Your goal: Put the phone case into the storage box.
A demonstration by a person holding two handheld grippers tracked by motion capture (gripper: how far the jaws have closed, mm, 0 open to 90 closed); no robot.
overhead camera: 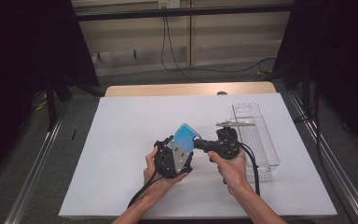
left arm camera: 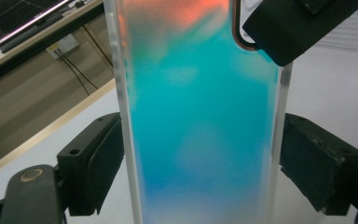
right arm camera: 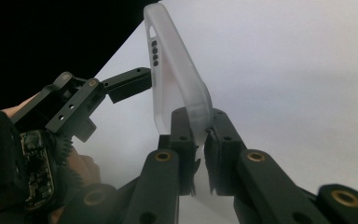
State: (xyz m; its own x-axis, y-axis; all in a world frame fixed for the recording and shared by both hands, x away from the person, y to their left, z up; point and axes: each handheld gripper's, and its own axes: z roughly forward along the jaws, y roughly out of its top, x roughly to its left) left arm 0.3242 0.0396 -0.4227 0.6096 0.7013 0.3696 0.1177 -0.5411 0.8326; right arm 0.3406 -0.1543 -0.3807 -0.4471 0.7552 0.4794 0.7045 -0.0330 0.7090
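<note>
Phone case [overhead camera: 185,136] between both grippers, left of tray [overhead camera: 256,135].

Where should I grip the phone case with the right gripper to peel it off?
Grip the phone case at its corner lip, coming in edge-on from the end, roughly as the right gripper pinches it now. The frosted rim is thin there and stands clear of the left gripper, whose pads clamp the two long sides. I'd judge any spot further in too wide for a pinch.
</note>
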